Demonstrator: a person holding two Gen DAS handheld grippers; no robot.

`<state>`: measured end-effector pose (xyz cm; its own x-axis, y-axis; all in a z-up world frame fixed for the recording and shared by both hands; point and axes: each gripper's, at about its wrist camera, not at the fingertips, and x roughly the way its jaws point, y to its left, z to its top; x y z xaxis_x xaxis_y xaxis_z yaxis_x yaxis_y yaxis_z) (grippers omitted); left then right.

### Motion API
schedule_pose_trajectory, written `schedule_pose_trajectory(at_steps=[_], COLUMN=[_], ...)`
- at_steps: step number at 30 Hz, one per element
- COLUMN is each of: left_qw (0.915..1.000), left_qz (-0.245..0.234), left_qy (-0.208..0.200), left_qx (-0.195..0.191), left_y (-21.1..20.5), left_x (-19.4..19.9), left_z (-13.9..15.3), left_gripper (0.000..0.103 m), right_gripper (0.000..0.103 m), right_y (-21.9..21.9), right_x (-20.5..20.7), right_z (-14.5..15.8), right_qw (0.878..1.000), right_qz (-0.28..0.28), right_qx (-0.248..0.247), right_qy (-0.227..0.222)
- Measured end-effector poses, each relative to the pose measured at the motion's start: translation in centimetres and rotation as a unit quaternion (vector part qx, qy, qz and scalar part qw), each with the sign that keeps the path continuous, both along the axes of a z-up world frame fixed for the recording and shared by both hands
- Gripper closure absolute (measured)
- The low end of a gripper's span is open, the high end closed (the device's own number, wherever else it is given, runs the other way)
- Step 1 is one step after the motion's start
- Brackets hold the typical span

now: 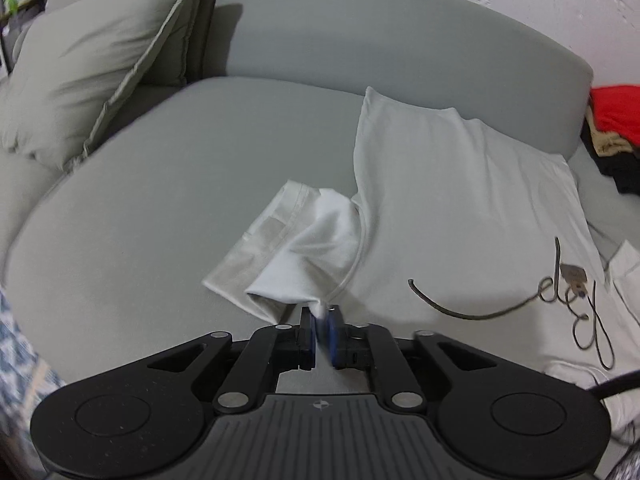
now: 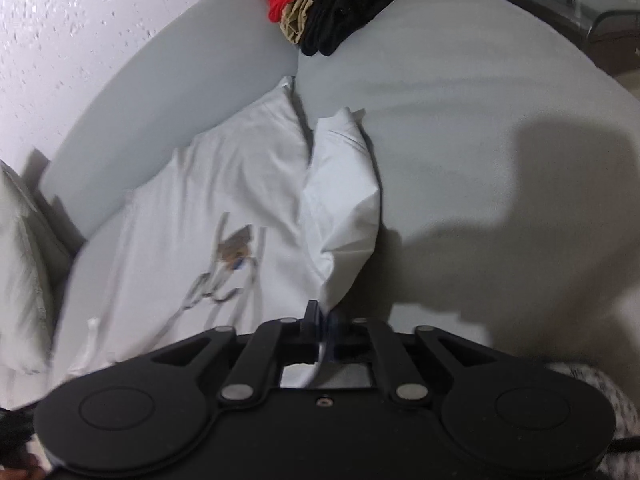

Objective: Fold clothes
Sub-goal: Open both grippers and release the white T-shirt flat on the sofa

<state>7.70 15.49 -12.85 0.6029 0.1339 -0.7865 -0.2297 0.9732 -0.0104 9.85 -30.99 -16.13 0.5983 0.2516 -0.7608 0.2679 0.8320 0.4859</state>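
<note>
A white T-shirt [image 1: 460, 200] lies spread on a grey sofa seat [image 1: 160, 200], a dark printed line drawing [image 1: 560, 292] on its front. My left gripper [image 1: 322, 312] is at the tip of the shirt's left sleeve [image 1: 304, 256], which is folded in towards the body. Its blue pads stand slightly apart with the sleeve corner between them. In the right wrist view my right gripper [image 2: 324, 314] is at the other sleeve [image 2: 344, 200], which is drawn up to it. White cloth runs through the narrow gap between its fingers, and this view is blurred.
A light cushion [image 1: 88, 72] leans at the sofa's left end. A pile of red, tan and black clothes [image 2: 328, 4] sits at the right end by the backrest [image 1: 380, 40]. A patterned cloth [image 1: 16, 352] shows at the near left edge.
</note>
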Motion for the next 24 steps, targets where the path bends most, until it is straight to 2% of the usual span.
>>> schedule_pose_trajectory(at_steps=[2,3,6,7,8,10,14,16,21,24], left_qw=[0.9997,0.9994,0.9968,0.9954,0.9938,0.9909,0.9871,0.9843,0.9863,0.9852], left_qz=[-0.019,-0.029,-0.076,-0.091,-0.106,-0.130,-0.150,-0.163,-0.160,-0.171], left_qy=[-0.003,-0.006,-0.025,-0.028,-0.032,-0.027,0.031,0.043,0.022,0.008], left_qx=[0.014,0.017,0.002,-0.004,-0.009,-0.021,-0.046,-0.052,-0.034,-0.010], left_y=[0.1,-0.1,-0.3,-0.7,-1.1,-2.1,-5.9,-7.4,-9.0,-10.0], left_x=[-1.4,-2.1,-4.3,-4.6,-4.9,-5.0,-4.9,-5.3,-5.6,-5.1], left_z=[1.9,2.9,5.1,5.0,4.8,4.0,-0.7,-2.4,-3.9,-4.4], left_gripper=[0.080,0.080,0.074,0.067,0.061,0.060,0.060,0.060,0.059,0.068], right_gripper=[0.079,0.075,0.054,0.045,0.043,0.043,0.052,0.052,0.052,0.052], right_y=[-0.4,-0.4,-0.1,0.2,0.5,1.5,4.9,6.6,8.6,9.4], right_x=[-1.1,-1.8,-3.8,-4.2,-4.4,-4.4,-3.4,-3.1,-2.8,-2.9], right_z=[2.0,3.1,6.1,6.7,6.7,6.0,2.0,0.2,-1.3,-1.8], right_qw=[1.000,0.999,0.998,0.997,0.996,0.995,0.990,0.986,0.984,0.982], right_qz=[0.012,0.019,0.046,0.055,0.065,0.086,0.132,0.157,0.173,0.189], right_qx=[0.015,0.019,0.021,0.017,0.016,0.022,0.051,0.053,0.030,-0.001], right_qy=[-0.011,-0.018,-0.044,-0.051,-0.053,-0.053,-0.010,0.002,-0.012,-0.018])
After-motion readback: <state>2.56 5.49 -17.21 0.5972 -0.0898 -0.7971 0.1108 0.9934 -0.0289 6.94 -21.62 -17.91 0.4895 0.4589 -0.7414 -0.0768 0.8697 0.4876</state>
